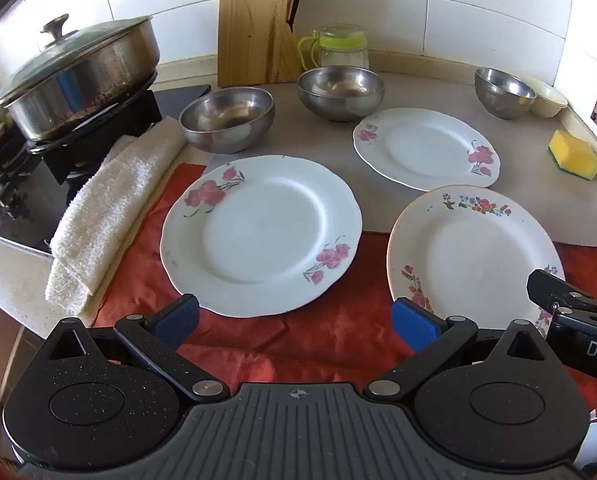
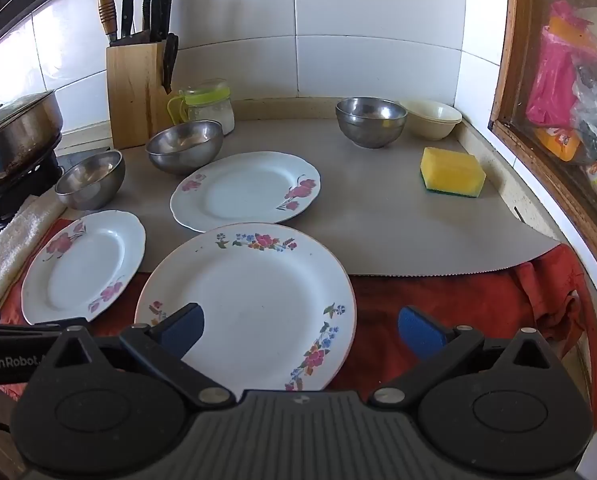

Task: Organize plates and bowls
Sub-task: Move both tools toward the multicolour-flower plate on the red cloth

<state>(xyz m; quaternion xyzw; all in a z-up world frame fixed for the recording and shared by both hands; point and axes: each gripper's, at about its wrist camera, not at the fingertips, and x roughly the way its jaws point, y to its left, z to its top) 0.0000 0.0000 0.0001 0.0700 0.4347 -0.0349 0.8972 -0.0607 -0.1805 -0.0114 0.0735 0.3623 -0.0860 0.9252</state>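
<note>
While both grippers hover low over the red cloth (image 1: 318, 336), jaws spread and empty, the left gripper (image 1: 294, 318) faces 3 plates (image 1: 262, 236); the right gripper (image 2: 300, 326) overhangs the multicolored-flower plate (image 2: 250, 304).

The countertop (image 2: 494, 184) carries a grey mat (image 2: 378, 220), red cloth (image 2: 458, 300), folded towel (image 1: 110, 208) and knife block (image 2: 132, 96)

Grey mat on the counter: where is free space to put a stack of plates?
The widest bare patch of the grey mat lies between the far plate, the sponge and the lone steel bowl. The left side is crowded: two steel bowls, knife block, towel.
</note>
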